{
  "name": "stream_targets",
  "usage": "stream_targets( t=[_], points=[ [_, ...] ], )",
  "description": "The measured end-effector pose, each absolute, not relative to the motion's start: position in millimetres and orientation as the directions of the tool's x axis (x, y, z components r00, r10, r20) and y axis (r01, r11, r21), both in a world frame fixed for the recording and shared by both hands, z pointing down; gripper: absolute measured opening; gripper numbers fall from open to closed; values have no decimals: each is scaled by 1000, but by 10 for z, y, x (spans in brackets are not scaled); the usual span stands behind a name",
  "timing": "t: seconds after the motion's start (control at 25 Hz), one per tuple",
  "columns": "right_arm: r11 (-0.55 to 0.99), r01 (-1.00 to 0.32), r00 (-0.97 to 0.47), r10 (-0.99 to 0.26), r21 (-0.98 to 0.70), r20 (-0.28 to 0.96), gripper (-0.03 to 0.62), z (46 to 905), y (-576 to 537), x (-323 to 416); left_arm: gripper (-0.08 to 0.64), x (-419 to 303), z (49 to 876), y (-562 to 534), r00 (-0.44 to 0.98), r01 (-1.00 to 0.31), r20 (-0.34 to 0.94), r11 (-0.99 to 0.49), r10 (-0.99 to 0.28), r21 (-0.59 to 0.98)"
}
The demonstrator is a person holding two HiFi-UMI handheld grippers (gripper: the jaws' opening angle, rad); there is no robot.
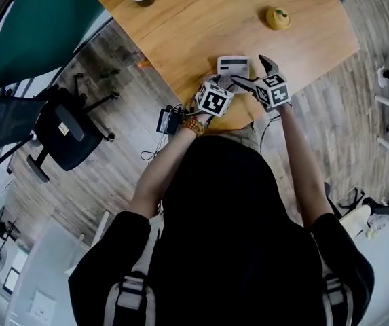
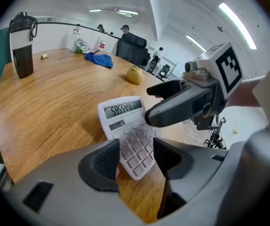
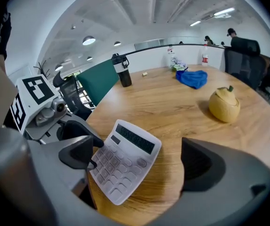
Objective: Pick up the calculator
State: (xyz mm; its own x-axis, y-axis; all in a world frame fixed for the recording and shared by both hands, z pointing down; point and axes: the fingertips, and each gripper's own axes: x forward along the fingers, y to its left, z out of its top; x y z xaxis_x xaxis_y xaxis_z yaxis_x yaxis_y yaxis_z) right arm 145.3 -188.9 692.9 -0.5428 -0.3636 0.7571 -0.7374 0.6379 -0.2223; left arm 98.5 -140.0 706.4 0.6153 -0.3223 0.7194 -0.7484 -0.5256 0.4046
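Calculator (image 2: 127, 135), display (image 2: 122, 109) digits starting 5955

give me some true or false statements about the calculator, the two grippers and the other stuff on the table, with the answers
1. The calculator lies on the wooden table near its edge. True.
2. The right gripper is clamped on the calculator. False: its jaws stand wide apart, not closed on it.
3. The left gripper has its jaws apart. True.
4. The yellow fruit sits on top of the calculator. False: it stands apart, farther along the table.
5. The calculator's display is blank. False: the left gripper view shows a row of digits on it.
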Motion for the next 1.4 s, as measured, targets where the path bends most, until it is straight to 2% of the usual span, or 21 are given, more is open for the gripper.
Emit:
stream_targets(
  t=[0.44, 0.72, 0.96, 1.24, 1.32, 1.4],
  points=[
    [628, -736, -541, -321, -253, 777, 584, 7235, -1965, 1404, 262, 952, 7001, -1508, 616, -746, 718, -531, -323, 402],
    [634, -727, -543, -295, -265, 786, 571, 7334, -1958, 1336, 267, 810, 7186, -1516, 589, -774, 748, -482, -306, 412],
    [622, -742, -518, -295, -250, 803, 499, 7402, -1895, 1323, 254, 827, 7261, -1466, 592, -767, 740, -506, -319, 395],
    [575, -777, -497, -310, -256, 811, 482, 7434, -1884, 1294, 229, 798, 7272, -1482, 578, -777, 749, -499, -324, 384],
    [560, -784, -497, -306, -269, 812, 452, 7437, -1875, 1279, 225, 800, 7273, -1478, 578, -777, 752, -495, -318, 388],
    [530, -799, -496, -313, -285, 810, 449, 7420, -1881, 1260, 222, 800, 7278, -1474, 581, -774, 751, -499, -314, 389]
  ],
)
